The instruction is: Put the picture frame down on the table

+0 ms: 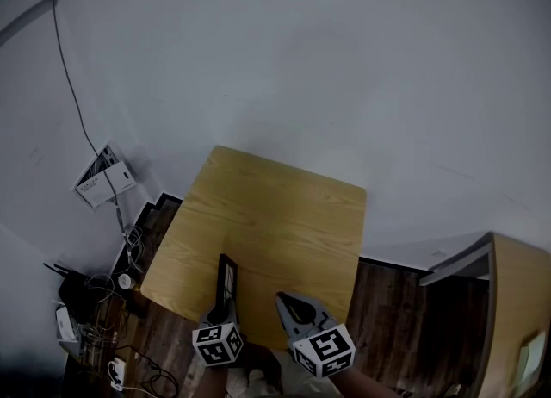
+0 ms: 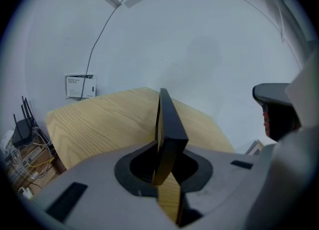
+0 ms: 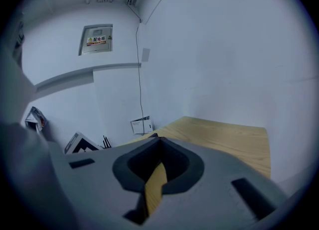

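A black picture frame (image 1: 226,277) stands on edge over the near left part of the light wooden table (image 1: 284,207). My left gripper (image 1: 222,310) is shut on its near end. In the left gripper view the frame (image 2: 168,122) runs edge-on out from between the jaws of the left gripper (image 2: 164,163), above the table (image 2: 99,119); whether its lower edge touches the wood I cannot tell. My right gripper (image 1: 288,306) hovers just to the right of the frame, shut and empty. In the right gripper view the right gripper (image 3: 158,142) points across the table (image 3: 224,142).
A router and tangled cables (image 1: 86,301) lie on the dark floor left of the table. A white printed box (image 1: 103,179) leans against the wall, with a cable running up from it. A wooden cabinet (image 1: 516,319) stands at the right. A wall panel box (image 3: 97,39) hangs high.
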{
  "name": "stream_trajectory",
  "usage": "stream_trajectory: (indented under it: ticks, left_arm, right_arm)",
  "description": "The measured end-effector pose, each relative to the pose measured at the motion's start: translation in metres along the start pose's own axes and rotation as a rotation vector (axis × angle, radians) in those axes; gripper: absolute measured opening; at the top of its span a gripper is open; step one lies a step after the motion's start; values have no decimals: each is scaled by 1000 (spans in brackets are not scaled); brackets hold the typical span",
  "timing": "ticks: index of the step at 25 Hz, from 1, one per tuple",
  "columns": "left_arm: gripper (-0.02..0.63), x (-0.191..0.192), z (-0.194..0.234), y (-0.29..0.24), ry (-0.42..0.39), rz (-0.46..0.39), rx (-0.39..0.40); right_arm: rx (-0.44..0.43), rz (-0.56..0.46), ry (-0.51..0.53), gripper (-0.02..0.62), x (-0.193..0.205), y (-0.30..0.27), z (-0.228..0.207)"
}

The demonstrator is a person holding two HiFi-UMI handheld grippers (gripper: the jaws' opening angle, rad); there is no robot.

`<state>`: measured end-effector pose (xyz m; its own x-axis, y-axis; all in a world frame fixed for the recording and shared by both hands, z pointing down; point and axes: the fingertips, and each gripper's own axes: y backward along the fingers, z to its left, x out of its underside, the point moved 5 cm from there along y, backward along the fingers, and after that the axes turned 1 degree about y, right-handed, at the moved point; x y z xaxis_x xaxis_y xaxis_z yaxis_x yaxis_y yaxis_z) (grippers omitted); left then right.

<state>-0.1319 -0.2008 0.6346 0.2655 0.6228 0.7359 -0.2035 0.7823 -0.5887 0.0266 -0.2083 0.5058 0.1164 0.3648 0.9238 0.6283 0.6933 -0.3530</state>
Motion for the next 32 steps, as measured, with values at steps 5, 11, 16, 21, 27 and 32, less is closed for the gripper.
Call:
stream_trajectory:
  ticks: [5,11,16,21,27,32]
  left_arm:
    - [41,-2,-2,-7,-2,-6,6]
    - [41,-6,-5,-12,-10,-12,-1]
    - [41,-6,-1,-12,-40,-16,-50]
    - [58,-4,5,-9,-49,-7,-65]
    - [152,1,13,-6,-59,10,-108]
    - [207,5,18,-1,-58,10,-144]
  right_arm:
    - [5,1,-2,-2,0,0,-2]
    - [6,-4,-6,-2,-2,-1,-6]
    - [-1,-4,-8,-2,-1,-2,-6]
    - [-12,-4,-9,-2,-1,-4,-3]
    - [-25,-5,-8,-2,-1,-4,-2]
    - [-36,-2,-5,-2,0,-3,1]
